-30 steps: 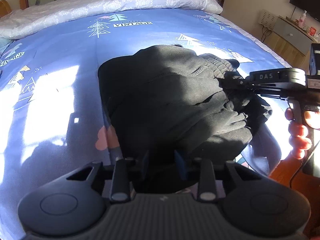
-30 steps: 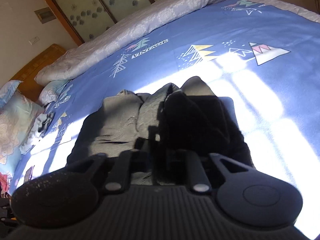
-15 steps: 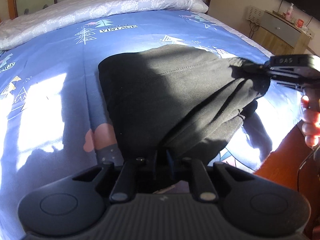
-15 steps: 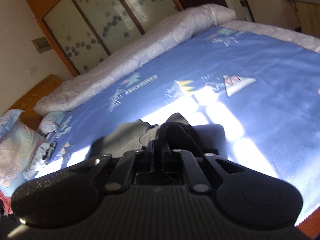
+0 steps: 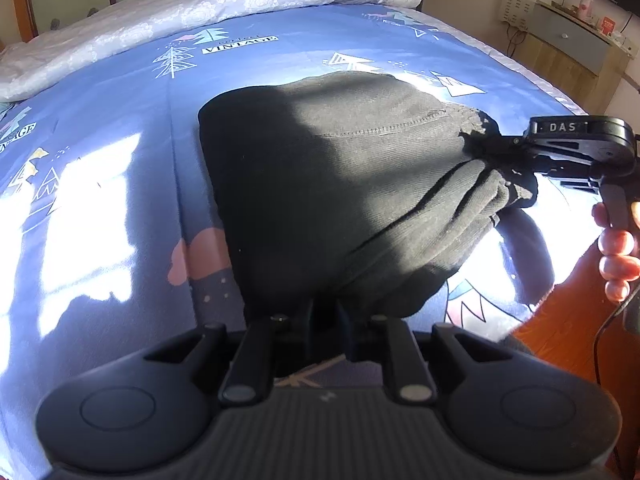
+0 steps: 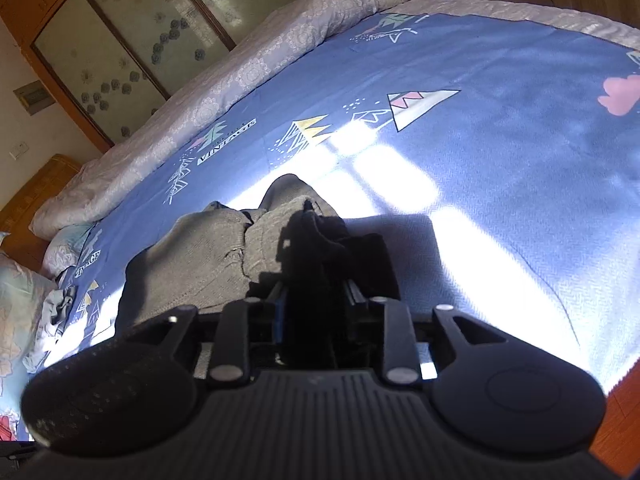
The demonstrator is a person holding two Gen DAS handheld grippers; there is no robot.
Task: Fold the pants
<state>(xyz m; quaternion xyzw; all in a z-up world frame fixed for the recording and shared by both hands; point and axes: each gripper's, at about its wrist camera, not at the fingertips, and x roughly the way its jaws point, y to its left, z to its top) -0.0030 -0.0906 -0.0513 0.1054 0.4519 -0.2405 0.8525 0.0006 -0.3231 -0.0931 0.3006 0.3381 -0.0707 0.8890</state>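
Observation:
Dark grey pants lie folded on the blue bedspread, stretched between my two grippers. My left gripper is shut on the near edge of the pants. My right gripper comes in from the right in the left wrist view and is shut on the ribbed end of the pants. In the right wrist view the right gripper pinches dark fabric, with the grey pants spreading to the left beyond it.
A white quilt lies rolled along the far edge of the bed. A wooden cabinet stands at the right. The bed's near right edge meets the wooden floor. Pillows lie at the left in the right wrist view.
Both grippers closed on the pants and pulled them out; the bunched fabric is now spread flatter and taut between them. The right gripper moved right and slightly down.

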